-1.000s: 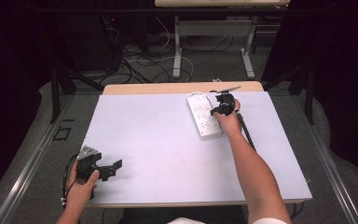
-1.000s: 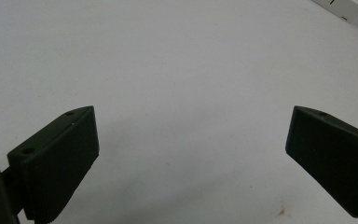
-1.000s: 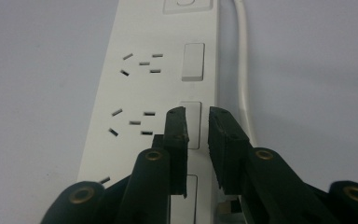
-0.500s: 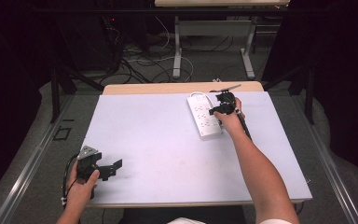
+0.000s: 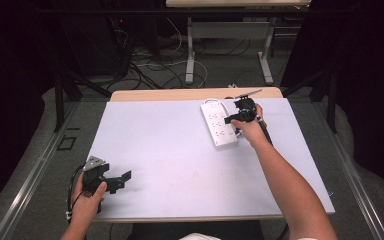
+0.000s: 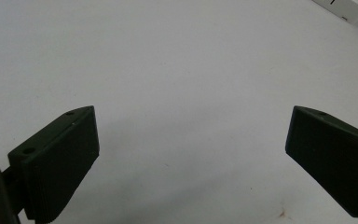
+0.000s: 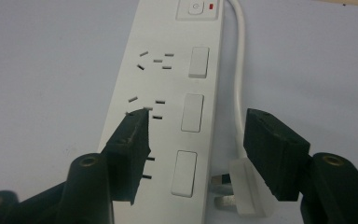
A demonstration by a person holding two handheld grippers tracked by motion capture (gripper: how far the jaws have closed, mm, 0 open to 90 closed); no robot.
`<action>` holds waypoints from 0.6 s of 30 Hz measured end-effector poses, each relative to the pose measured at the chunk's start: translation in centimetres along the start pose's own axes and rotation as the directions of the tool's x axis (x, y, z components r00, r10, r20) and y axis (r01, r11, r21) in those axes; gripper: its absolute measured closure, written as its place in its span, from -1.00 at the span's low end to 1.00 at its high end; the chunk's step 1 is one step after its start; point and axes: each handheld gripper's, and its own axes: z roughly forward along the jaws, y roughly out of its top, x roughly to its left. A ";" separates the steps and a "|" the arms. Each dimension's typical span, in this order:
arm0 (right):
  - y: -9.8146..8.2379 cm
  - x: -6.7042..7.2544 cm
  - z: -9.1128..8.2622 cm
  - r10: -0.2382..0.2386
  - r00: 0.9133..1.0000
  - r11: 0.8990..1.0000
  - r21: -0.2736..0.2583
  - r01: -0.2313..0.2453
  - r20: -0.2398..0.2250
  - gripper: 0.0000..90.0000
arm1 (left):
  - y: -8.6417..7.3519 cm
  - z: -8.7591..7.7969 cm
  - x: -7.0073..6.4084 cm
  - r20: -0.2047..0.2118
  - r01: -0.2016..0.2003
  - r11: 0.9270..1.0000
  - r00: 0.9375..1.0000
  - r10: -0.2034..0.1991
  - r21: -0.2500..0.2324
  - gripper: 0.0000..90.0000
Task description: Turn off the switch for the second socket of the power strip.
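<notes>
Right gripper view: right gripper [image 7: 193, 140] over power strip [image 7: 168, 93]

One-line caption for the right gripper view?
Open right gripper poised over a white power strip, its white plug lying beside the strip.

A power strip [image 5: 219, 124] is lying on the tabletop [image 5: 180, 145], far and right of centre, its length running near to far. The right tool [image 5: 241, 114] is sitting just right of the strip, at its far half. In the right gripper view a plug [image 7: 244, 189] is lying beside the strip's near end, with its cord [image 7: 239, 70] running along the strip's right side. The left tool [image 5: 111, 180] is resting at the tabletop's near left corner, well apart from the strip.
</notes>
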 end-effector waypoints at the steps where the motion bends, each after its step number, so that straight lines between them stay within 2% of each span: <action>1: 0.0 0.0 -0.1 -0.006 1.000 1.000 0.000 0.006 -0.003 -0.16 | 0.0 0.0 0.0 0.000 0.000 1.000 1.000 0.000 0.000 -0.94; 7: -0.1 0.7 -1.3 -0.039 0.999 0.999 0.006 0.039 -0.009 -0.23 | 0.0 0.0 0.0 -0.001 0.000 1.000 1.000 0.000 -0.001 -0.94; 10: -0.2 1.2 -2.0 -0.060 0.997 0.998 0.013 0.060 -0.039 -0.23 | 0.0 0.0 0.0 -0.001 -0.001 1.000 1.000 0.001 -0.001 -0.94; 12: -0.2 1.6 -2.4 -0.074 0.996 0.997 0.001 0.074 -0.057 -0.26 | 0.0 0.0 0.0 -0.002 0.000 1.000 1.000 0.000 0.000 -0.94; 13: -0.3 1.7 -2.6 -0.087 0.994 0.996 0.000 0.087 -0.063 -0.26 | 0.1 -0.1 0.0 0.008 -0.004 1.000 1.000 0.004 0.018 -0.94; 18: -0.7 2.5 -3.4 -0.115 0.989 0.993 0.006 0.116 -0.089 -0.29 | 0.1 -0.2 0.0 0.007 -0.007 1.000 1.000 0.006 0.015 -0.94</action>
